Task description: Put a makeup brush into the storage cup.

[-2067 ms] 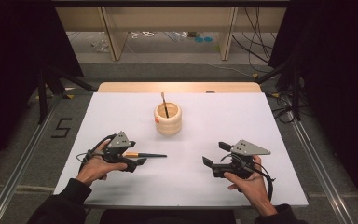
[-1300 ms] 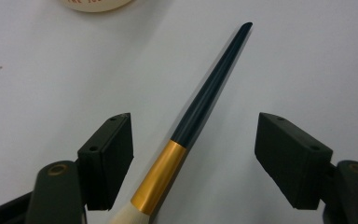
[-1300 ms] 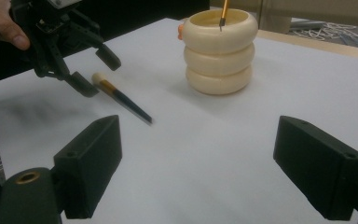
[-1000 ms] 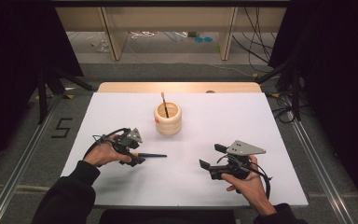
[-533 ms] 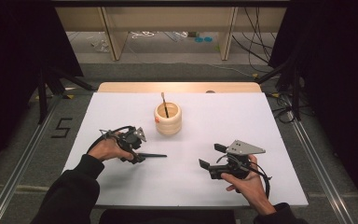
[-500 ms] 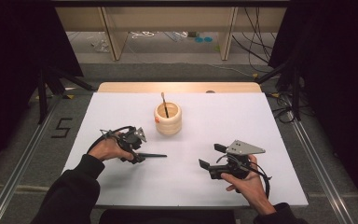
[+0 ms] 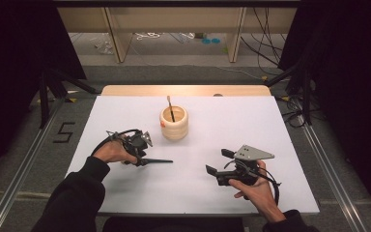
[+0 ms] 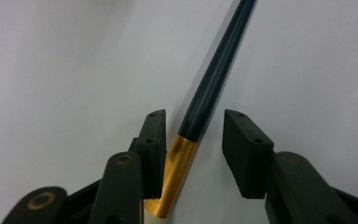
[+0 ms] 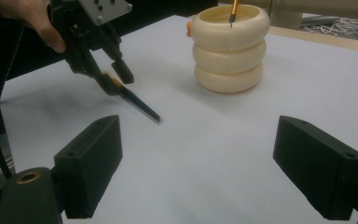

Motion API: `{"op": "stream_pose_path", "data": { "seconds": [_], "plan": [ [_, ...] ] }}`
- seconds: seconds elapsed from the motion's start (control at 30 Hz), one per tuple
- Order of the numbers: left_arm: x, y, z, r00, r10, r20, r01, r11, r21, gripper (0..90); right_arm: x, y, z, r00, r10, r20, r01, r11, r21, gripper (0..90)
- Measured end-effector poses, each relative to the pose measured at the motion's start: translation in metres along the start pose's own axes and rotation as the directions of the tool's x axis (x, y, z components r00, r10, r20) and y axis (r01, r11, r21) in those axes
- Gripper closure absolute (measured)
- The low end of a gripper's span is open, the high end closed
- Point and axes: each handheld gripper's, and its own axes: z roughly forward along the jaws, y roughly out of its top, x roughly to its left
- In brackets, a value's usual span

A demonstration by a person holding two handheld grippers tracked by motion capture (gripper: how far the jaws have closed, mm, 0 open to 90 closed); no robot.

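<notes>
left gripper [image 8: 193, 140] jaws closing around brush [image 8: 205, 102], gap one side; right gripper [image 9: 198, 158] jaws spread.

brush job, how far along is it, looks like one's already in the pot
Done: one brush stands in the cream pot. In hand: the left tongs have just been closing around the second brush lying on the table; one pad touches its gold band, the other is still clear, so no grip yet. Left: grip, lift, and drop it into the pot. The right tongs wait open.

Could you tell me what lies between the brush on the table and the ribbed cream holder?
Nothing: in the high view, bare white table separates the brush from the holder.
</notes>
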Motion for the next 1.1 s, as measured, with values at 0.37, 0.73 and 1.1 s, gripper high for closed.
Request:
{"op": "stream_pose_path", "data": {
  "seconds": [0.37,0.73,1.1],
  "plan": [
    [0.003,0.000,0.007,0.9995,0.019,0.027,-0.020,0.9980,0.060,67.5,0.000,0.000,0.001,1.0000,-0.002,-0.008,0.002,1.000,-0.011,16.1],
    [0.002,0.011,0.010,0.9986,0.034,0.041,-0.040,0.9875,0.153,73.5,0.000,0.000,0.002,0.9999,-0.002,-0.012,0.002,1.000,-0.011,16.1],
    [0.003,0.018,0.012,0.9985,0.025,0.048,-0.034,0.9785,0.203,77.7,0.001,0.000,0.001,0.9999,-0.004,-0.011,0.004,1.000,0.003,16.2]
  ]
}}
